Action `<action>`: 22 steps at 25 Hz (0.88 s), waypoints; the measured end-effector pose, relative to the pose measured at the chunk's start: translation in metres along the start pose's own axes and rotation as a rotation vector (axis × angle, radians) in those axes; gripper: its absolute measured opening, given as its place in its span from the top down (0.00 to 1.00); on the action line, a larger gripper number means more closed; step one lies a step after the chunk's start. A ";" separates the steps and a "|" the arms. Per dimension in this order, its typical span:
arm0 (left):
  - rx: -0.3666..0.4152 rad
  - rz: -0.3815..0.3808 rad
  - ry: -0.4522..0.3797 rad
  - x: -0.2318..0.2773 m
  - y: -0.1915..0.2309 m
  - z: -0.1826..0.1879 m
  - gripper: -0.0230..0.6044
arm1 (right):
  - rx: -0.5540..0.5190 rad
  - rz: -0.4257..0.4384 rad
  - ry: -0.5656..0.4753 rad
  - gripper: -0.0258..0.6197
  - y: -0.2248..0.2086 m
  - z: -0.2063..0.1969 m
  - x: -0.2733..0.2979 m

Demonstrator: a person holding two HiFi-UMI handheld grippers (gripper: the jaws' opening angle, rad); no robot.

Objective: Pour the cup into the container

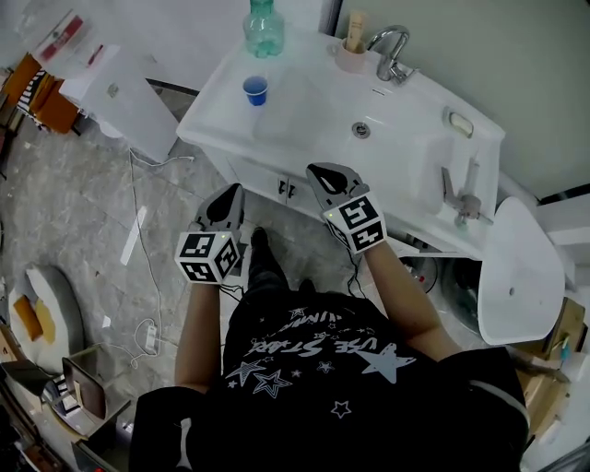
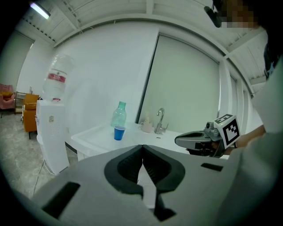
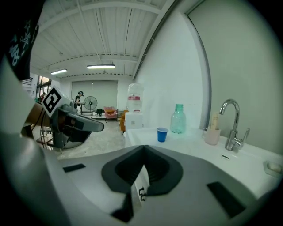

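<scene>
A small blue cup [image 1: 255,89] stands upright on the white washbasin counter [image 1: 304,111], near its left end. It also shows far off as the cup [image 2: 119,132] and the cup [image 3: 162,134]. Just behind it stands a green plastic bottle [image 1: 264,27]. Both grippers hang in front of the counter, short of its front edge. My left gripper [image 1: 227,200] is shut and holds nothing; its jaws meet at the tip. My right gripper [image 1: 330,174] is shut and empty too, a little closer to the counter.
A drain [image 1: 361,129] sits in the basin, with a chrome tap [image 1: 393,53] and a pink tumbler [image 1: 351,51] at the back. A white water dispenser [image 1: 120,97] stands to the left. Cables [image 1: 138,230] lie on the floor. A white oval seat [image 1: 521,272] is at the right.
</scene>
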State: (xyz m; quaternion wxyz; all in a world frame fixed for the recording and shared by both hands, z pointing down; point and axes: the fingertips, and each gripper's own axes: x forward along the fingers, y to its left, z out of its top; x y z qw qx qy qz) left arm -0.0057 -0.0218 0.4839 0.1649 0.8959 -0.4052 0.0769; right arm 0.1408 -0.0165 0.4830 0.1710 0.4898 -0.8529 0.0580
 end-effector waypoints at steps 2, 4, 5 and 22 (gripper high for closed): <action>-0.001 0.003 -0.003 -0.009 -0.010 -0.005 0.95 | -0.006 0.018 0.012 0.95 0.008 -0.007 -0.013; -0.002 0.006 -0.005 -0.015 -0.020 -0.011 0.95 | -0.013 0.027 0.022 0.95 0.012 -0.015 -0.025; -0.003 0.006 -0.005 -0.017 -0.025 -0.013 0.95 | -0.013 0.030 0.025 0.95 0.013 -0.018 -0.030; 0.003 0.012 0.006 -0.058 -0.073 -0.044 0.95 | 0.010 0.050 0.016 0.95 0.043 -0.044 -0.081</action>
